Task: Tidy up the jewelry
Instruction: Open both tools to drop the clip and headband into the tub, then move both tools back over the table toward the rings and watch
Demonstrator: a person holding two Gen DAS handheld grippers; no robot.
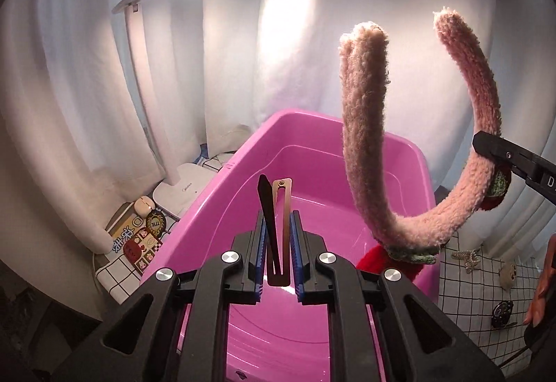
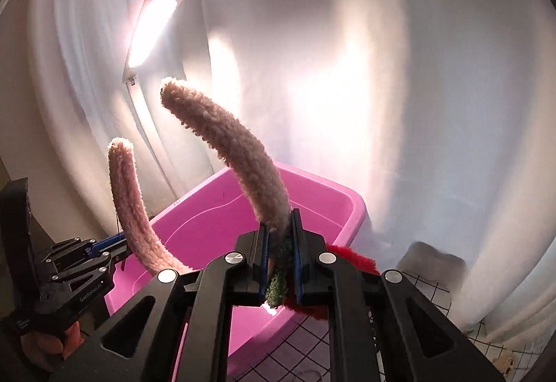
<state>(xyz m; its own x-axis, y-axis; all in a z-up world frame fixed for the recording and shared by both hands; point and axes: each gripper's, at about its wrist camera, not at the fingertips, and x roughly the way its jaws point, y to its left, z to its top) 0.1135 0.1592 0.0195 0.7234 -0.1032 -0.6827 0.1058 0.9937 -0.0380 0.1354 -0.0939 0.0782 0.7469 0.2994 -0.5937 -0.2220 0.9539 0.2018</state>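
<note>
My left gripper point(image 1: 279, 218) is shut on a slim metal hair clip point(image 1: 283, 208) with a black tongue, which stands upright over the pink plastic bin point(image 1: 215, 208). A fuzzy pink headband point(image 1: 365, 139) with red and green knitted trim hangs as a U, ends up, above the bin's right side. My right gripper point(image 2: 279, 222) is shut on it at the green trim point(image 2: 276, 288), and appears in the left wrist view as a black finger point(image 1: 490, 146) across the band. In the right wrist view the headband point(image 2: 236, 152) rises over the bin point(image 2: 312, 205), with the left gripper point(image 2: 118, 239) at the left.
White curtains hang behind the bin. A lit desk lamp point(image 1: 180, 187) stands at the back left beside an earbud case point(image 1: 144, 205) and a sticker card point(image 1: 139, 236). On the gridded cloth to the right lie a watch point(image 1: 502, 310), a pearl piece point(image 1: 467, 258) and a small round charm point(image 1: 508, 274).
</note>
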